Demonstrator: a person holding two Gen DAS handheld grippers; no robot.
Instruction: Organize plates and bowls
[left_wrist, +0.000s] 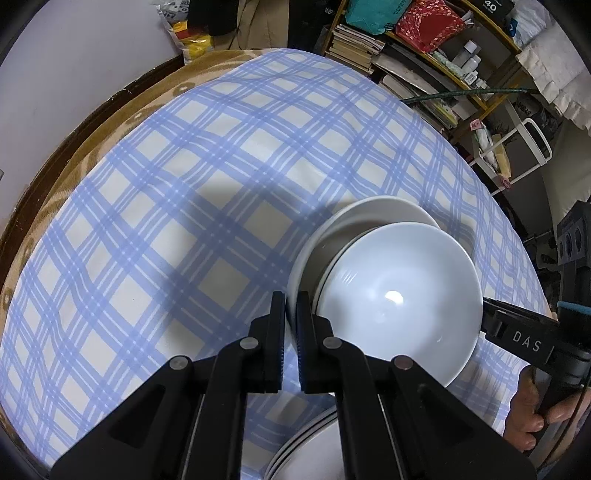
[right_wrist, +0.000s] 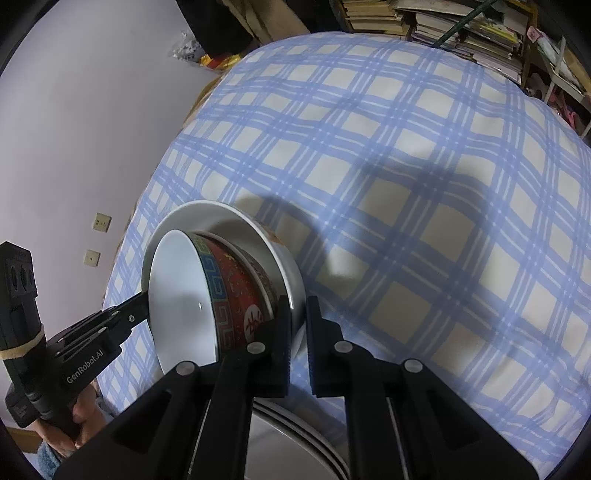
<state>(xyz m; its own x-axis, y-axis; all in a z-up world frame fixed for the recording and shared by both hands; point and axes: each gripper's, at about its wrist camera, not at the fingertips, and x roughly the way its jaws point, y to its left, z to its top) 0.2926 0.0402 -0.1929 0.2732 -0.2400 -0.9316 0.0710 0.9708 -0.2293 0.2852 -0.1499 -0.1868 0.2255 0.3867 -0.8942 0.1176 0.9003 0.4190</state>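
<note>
A white plate (left_wrist: 388, 210) carries stacked bowls, the top one white inside (left_wrist: 402, 295) and red-patterned outside (right_wrist: 236, 295). The plate (right_wrist: 258, 236) is tilted and held above the blue checked tablecloth (left_wrist: 184, 184). My left gripper (left_wrist: 291, 306) is shut on the plate's left rim. My right gripper (right_wrist: 298, 314) is shut on the plate's opposite rim; it also shows in the left wrist view (left_wrist: 517, 332). The left gripper shows in the right wrist view (right_wrist: 110, 321). A stack of white plates (left_wrist: 306, 450) lies below on the cloth near the front edge, also in the right wrist view (right_wrist: 295, 443).
The table (left_wrist: 55, 173) has a brown edge at the left by a pale wall. Shelves with books and bags (left_wrist: 424, 44) stand behind at the right. A white rack (left_wrist: 528, 155) stands by the table's right side.
</note>
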